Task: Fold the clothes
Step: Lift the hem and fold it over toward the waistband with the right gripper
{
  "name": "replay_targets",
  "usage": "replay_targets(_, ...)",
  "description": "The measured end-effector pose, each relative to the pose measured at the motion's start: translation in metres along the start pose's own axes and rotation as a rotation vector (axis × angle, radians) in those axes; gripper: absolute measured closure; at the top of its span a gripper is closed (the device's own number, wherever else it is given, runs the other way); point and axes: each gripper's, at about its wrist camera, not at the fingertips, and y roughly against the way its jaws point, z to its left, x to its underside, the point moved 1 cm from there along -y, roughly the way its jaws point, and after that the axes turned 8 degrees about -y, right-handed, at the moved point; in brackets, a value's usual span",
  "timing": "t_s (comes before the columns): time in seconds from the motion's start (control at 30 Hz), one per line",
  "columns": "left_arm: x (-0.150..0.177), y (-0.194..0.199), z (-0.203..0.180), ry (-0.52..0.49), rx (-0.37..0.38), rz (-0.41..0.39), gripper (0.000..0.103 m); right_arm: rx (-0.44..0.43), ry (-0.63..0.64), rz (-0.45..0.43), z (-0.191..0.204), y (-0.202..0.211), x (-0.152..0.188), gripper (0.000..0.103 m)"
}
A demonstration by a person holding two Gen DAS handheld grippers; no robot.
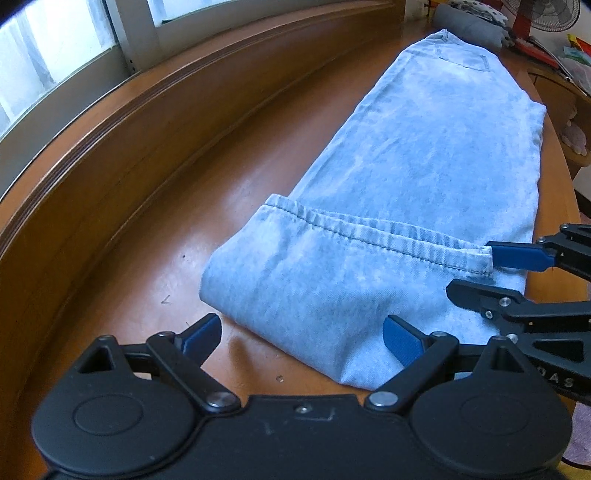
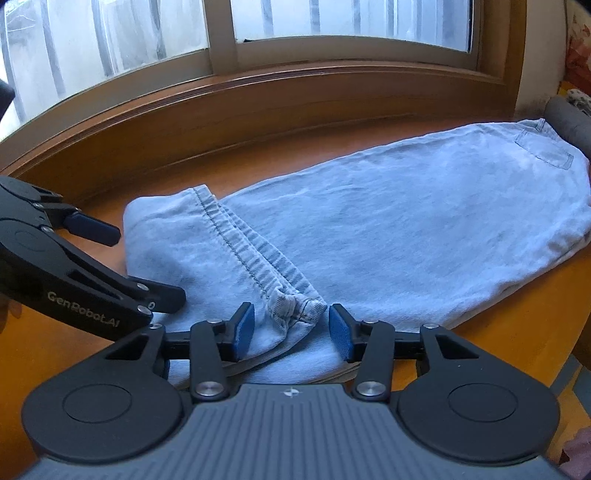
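Note:
Light blue jeans (image 1: 406,147) lie lengthwise on a wooden ledge (image 1: 221,203), the leg end folded back so the stitched hem (image 1: 369,229) faces up. My left gripper (image 1: 303,332) is open wide at the near fold, one finger over the wood and the other over the denim. My right gripper (image 1: 480,273) reaches in from the right at the hem's corner. In the right wrist view, the right gripper (image 2: 291,332) is open with the hem corner (image 2: 291,310) between its blue pads, not pressed. The left gripper (image 2: 147,265) stands open at the fold on the left.
A raised wooden window sill (image 1: 147,122) and a window (image 2: 295,22) run along the far side. A grey rolled cloth (image 1: 476,27) lies beyond the waistband, with a fan (image 1: 546,14) and papers behind. The ledge's edge (image 1: 565,192) drops off to the right.

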Motion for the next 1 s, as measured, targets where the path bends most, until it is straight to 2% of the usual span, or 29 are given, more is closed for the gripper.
replay_targets(0.13, 0.001, 0.001, 0.002, 0.001, 0.002, -0.007, 0.009, 0.014, 0.069, -0.036, 0.008, 0.000, 0.002, 0.079)
replay_targets(0.23, 0.003, 0.006, 0.007, 0.015, -0.009, -0.018, 0.009, 0.021, 0.078, -0.073, 0.011, 0.004, 0.002, 0.088)
replay_targets(0.4, 0.009, 0.023, 0.028, 0.096, -0.018, -0.055, 0.009, 0.049, 0.057, -0.179, 0.015, 0.030, 0.000, 0.088)
replay_targets(0.5, 0.012, 0.028, 0.039, 0.128, -0.031, -0.064, 0.009, 0.125, 0.095, -0.232, 0.020, 0.040, 0.004, 0.088)
replay_targets(0.6, 0.013, 0.029, 0.043, 0.138, -0.043, -0.063, 0.009, 0.194, 0.109, -0.190, 0.018, 0.027, 0.012, 0.088)
replay_targets(0.67, 0.014, 0.029, 0.042, 0.137, -0.041, -0.062, 0.009, 0.208, 0.083, -0.140, 0.012, 0.015, 0.017, 0.088)
replay_targets(0.73, 0.013, 0.030, 0.039, 0.130, -0.039, -0.063, 0.009, 0.223, 0.095, -0.138, 0.012, 0.010, 0.022, 0.088)
replay_targets(0.77, 0.013, 0.030, 0.038, 0.124, -0.039, -0.066, 0.009, 0.228, 0.108, -0.147, 0.014, 0.012, 0.022, 0.088)
replay_targets(0.87, 0.012, 0.033, 0.034, 0.112, -0.039, -0.076, 0.009, 0.210, 0.099, -0.261, 0.021, 0.035, 0.020, 0.088)
replay_targets(0.93, 0.012, 0.032, 0.033, 0.118, -0.032, -0.077, 0.009, 0.218, 0.168, -0.326, 0.032, 0.048, 0.022, 0.088)
replay_targets(1.0, 0.011, 0.028, 0.032, 0.128, -0.024, -0.069, 0.009, 0.235, 0.211, -0.250, 0.034, 0.038, 0.025, 0.088)
